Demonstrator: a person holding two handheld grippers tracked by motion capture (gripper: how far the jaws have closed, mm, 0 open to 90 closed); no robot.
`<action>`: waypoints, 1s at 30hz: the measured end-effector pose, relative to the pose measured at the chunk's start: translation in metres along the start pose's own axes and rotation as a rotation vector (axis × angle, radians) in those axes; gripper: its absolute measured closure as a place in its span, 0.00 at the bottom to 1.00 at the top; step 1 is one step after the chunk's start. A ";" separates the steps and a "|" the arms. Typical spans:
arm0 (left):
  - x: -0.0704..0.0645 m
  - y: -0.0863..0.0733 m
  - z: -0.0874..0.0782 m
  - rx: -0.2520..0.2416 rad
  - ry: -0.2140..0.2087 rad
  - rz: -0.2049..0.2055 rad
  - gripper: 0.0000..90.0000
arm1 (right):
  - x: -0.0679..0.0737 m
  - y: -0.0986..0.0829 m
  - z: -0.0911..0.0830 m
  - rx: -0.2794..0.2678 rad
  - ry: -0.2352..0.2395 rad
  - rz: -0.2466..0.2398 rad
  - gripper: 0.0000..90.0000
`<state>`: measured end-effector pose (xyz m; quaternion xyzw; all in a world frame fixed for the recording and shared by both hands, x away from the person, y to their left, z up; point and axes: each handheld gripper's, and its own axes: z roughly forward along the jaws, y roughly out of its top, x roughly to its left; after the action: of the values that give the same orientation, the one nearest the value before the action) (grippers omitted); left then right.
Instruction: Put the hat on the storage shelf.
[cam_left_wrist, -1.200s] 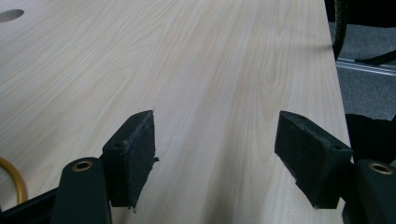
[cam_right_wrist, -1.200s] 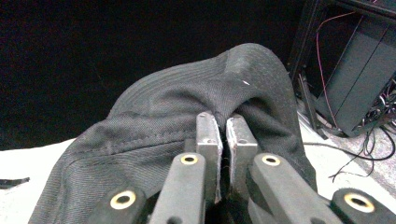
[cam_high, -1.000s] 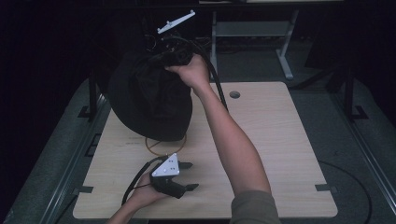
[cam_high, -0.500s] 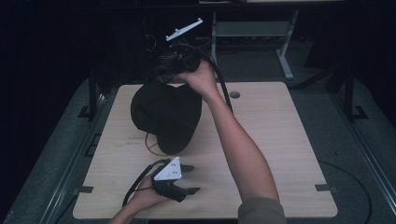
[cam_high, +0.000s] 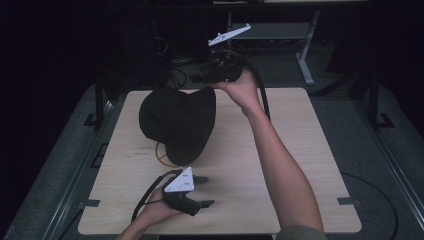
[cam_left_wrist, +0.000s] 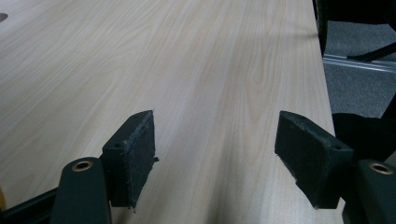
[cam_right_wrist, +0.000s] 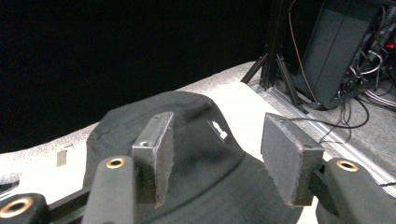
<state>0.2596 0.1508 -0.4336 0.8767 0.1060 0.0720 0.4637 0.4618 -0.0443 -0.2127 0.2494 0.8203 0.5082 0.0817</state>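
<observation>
A black fabric hat (cam_high: 177, 122) lies on the light wooden table (cam_high: 300, 140), left of centre, with a small white label (cam_right_wrist: 217, 129) on its crown. My right gripper (cam_high: 198, 77) hovers over the table's far edge, just above and behind the hat's far rim, tilted toward it. In the right gripper view its jaws stand open (cam_right_wrist: 217, 126) with nothing between the pads; the hat (cam_right_wrist: 205, 182) spreads below them. My left gripper (cam_high: 205, 191) rests low near the front edge, open, its fingers (cam_left_wrist: 133, 149) over bare tabletop (cam_left_wrist: 187, 56).
A thin yellowish ring (cam_high: 162, 157) peeks out from under the hat's near side. Black frame posts and cables (cam_right_wrist: 345, 60) stand beyond the table's far edge. A metal stand (cam_high: 305, 60) stands on the grey floor behind.
The right gripper lowered the hanging hat onto the table and let it go. The hat now lies spread out. The left gripper stayed put.
</observation>
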 end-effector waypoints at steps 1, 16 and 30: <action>0.000 0.000 0.000 0.001 -0.002 -0.001 0.32 | -0.001 -0.002 -0.003 0.002 0.000 0.003 0.47; 0.000 -0.002 0.002 -0.001 -0.005 -0.012 0.31 | -0.011 -0.032 -0.033 -0.018 -0.034 0.043 0.40; 0.000 -0.003 0.003 0.009 -0.009 -0.014 0.31 | -0.014 -0.062 -0.060 -0.021 -0.065 0.074 0.35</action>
<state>0.2602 0.1503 -0.4377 0.8782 0.1106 0.0643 0.4609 0.4300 -0.1209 -0.2408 0.2948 0.8020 0.5113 0.0922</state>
